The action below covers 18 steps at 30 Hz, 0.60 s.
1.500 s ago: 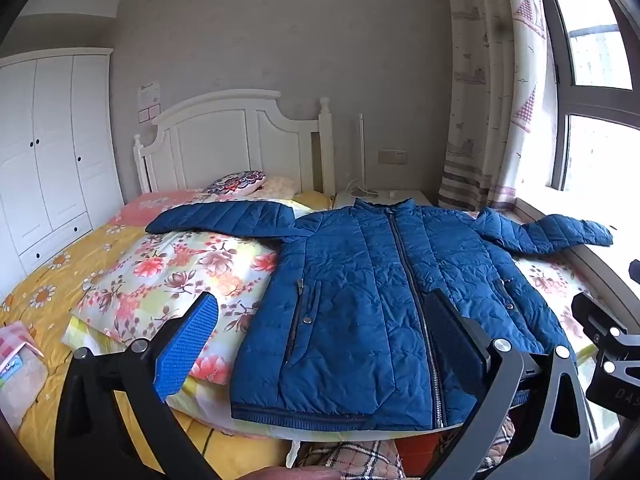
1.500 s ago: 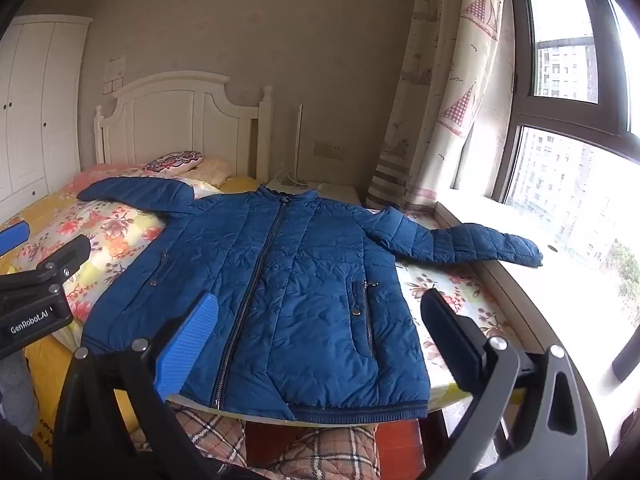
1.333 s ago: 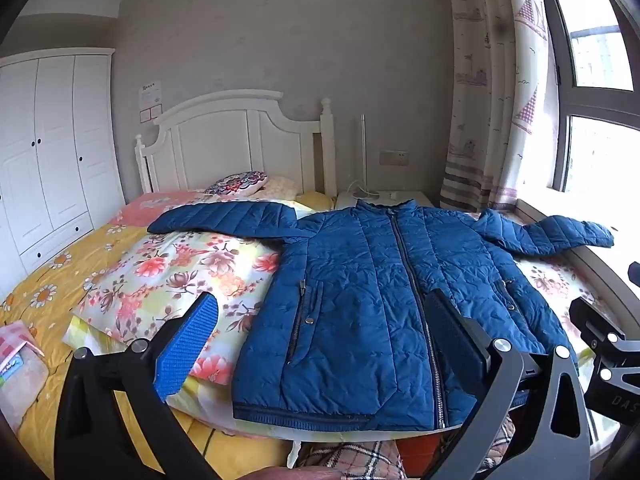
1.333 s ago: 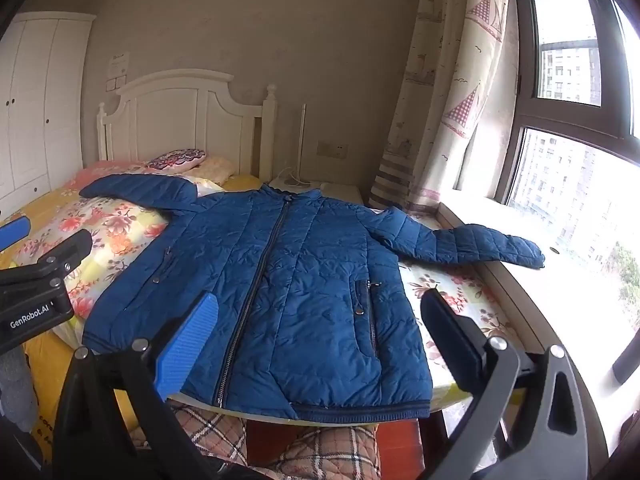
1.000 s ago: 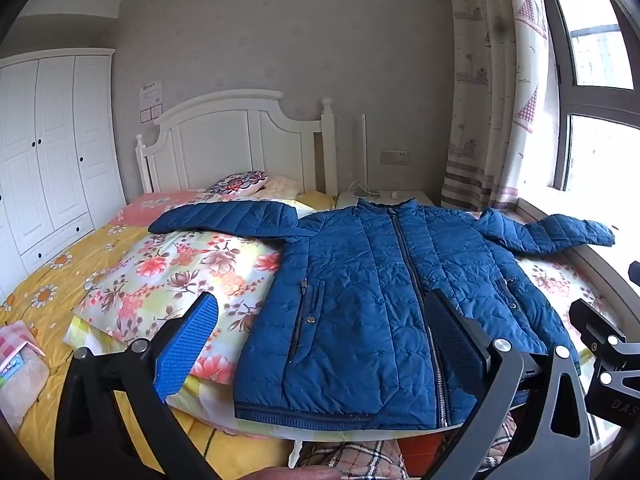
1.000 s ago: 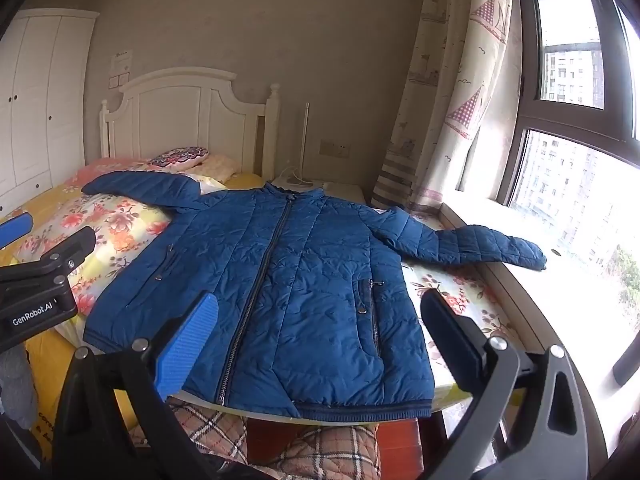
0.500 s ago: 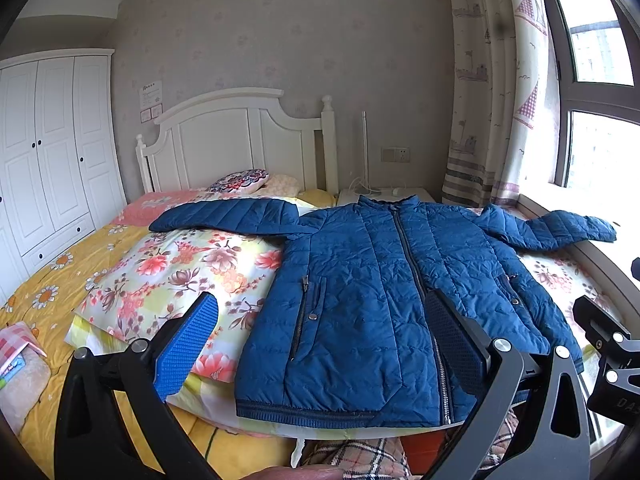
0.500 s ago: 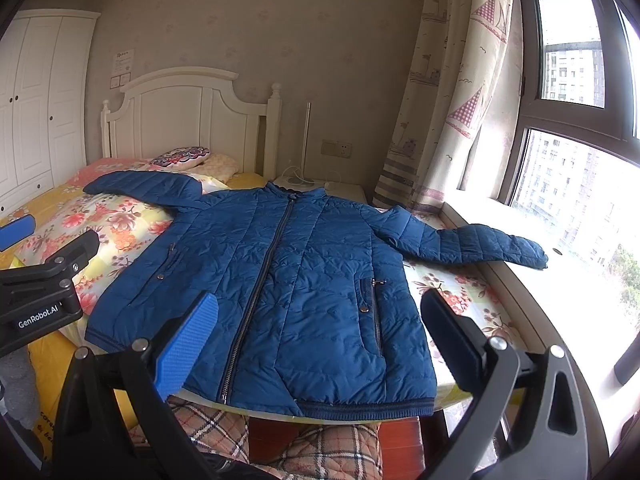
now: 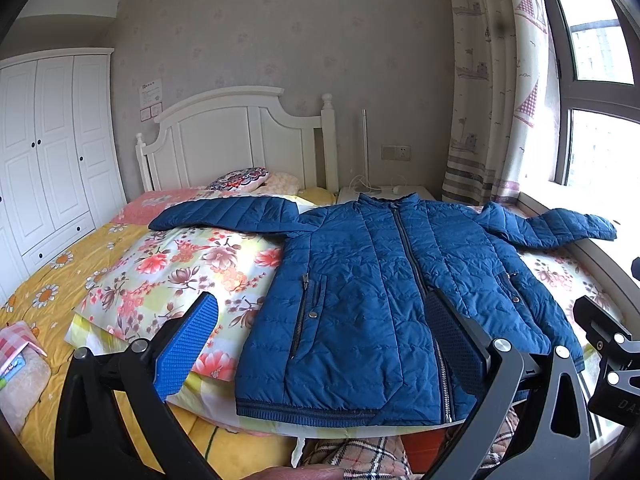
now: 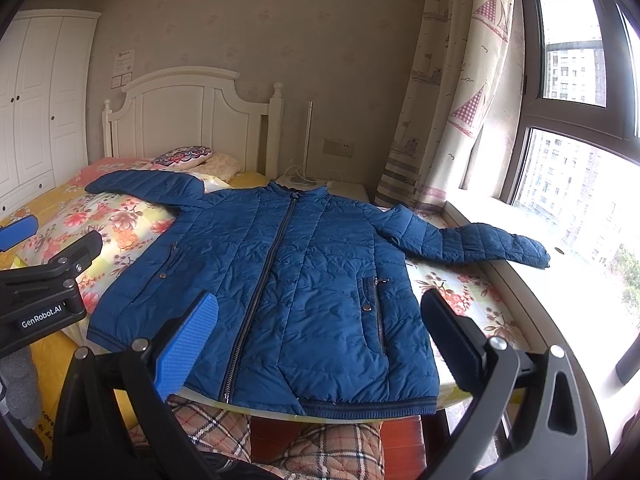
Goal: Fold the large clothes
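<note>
A blue jacket [image 9: 372,280] lies spread flat on the floral-quilted bed [image 9: 176,264].

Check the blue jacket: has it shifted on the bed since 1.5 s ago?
No. The blue jacket lies spread flat as before, its collar below the white headboard; slight frame drift looks like camera motion.

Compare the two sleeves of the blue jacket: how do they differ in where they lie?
The left sleeve lies on the floral quilt, pointing toward the headboard side. The right sleeve reaches off the quilt onto the window ledge, with its cuff in bright daylight. Both are spread out flat, unfolded, in the same quilted blue fabric.
</note>
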Each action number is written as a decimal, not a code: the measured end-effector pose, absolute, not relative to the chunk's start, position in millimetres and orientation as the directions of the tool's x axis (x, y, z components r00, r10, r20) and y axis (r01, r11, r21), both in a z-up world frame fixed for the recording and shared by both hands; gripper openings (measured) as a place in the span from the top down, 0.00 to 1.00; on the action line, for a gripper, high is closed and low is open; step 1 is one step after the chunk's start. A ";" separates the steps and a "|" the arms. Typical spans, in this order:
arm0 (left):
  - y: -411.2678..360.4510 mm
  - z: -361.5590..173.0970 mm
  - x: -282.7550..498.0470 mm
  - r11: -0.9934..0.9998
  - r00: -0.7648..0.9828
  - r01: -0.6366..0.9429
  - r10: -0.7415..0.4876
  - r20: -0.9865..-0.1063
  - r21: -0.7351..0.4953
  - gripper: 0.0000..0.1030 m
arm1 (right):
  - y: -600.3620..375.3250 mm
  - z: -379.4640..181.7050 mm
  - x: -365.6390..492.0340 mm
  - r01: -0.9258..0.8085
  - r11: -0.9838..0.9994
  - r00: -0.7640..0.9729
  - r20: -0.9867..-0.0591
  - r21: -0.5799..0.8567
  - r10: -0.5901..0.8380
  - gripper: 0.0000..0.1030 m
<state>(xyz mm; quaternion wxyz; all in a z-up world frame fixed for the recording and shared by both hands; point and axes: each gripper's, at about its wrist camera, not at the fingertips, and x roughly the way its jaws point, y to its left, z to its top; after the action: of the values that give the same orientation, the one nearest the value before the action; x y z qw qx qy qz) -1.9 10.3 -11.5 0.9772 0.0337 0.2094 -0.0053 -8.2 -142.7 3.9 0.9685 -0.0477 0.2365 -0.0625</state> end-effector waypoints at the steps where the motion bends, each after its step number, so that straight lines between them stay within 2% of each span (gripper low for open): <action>1: 11.0 -12.5 -2.2 0.998 0.912 0.025 0.003 -0.410 0.064 0.04 | -142.7 3.9 -8.2 0.098 0.988 0.880 -0.452 -0.122 -0.143 0.02; 18: 9.7 -16.8 -1.9 0.997 0.909 0.027 0.004 -0.417 0.068 0.04 | -142.0 1.8 -7.9 0.098 0.988 0.879 -0.455 -0.118 -0.141 0.02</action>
<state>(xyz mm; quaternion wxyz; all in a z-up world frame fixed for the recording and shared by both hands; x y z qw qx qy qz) -1.9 9.7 -16.8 0.9763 0.0360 0.2132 -0.0060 -7.9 -142.0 1.8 0.9683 -0.0458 0.2377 -0.0616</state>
